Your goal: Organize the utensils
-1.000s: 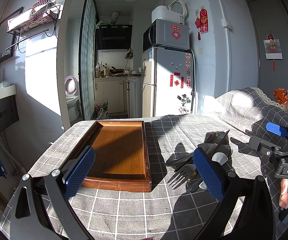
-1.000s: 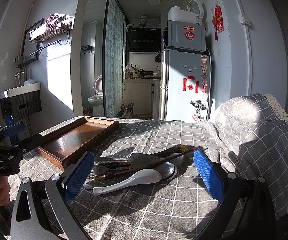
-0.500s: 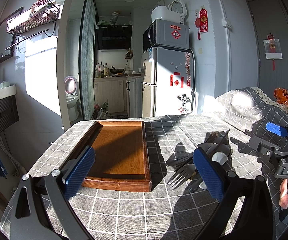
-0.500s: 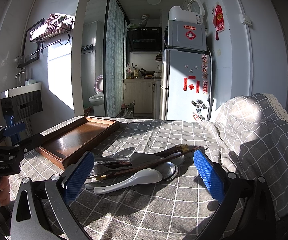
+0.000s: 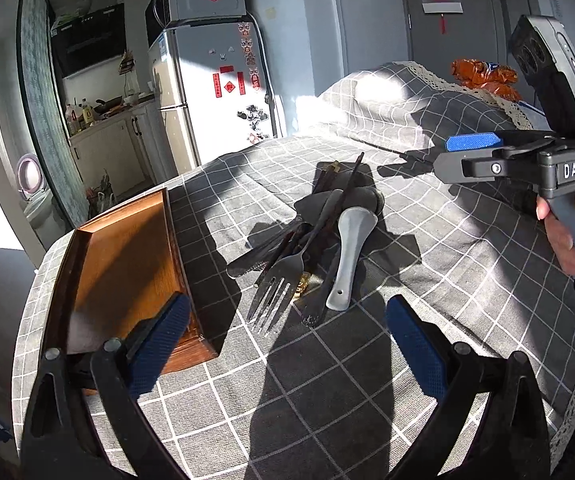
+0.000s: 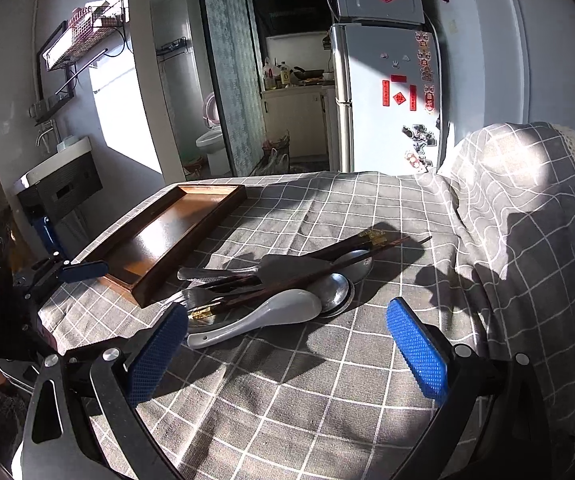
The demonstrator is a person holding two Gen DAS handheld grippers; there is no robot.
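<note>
Where gripper [image 5: 287, 344] gapes: fork [image 5: 277, 280] ahead.

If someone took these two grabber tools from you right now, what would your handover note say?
Left gripper: open, empty, above the cloth near the fork.
Right gripper: open, empty, near the white spoon.
Utensils lie piled on the checked tablecloth: fork, white spoon, metal spoons, chopsticks.
Wooden tray: nothing in it.
Done: nothing yet.
Left: move every utensil into the tray.
</note>
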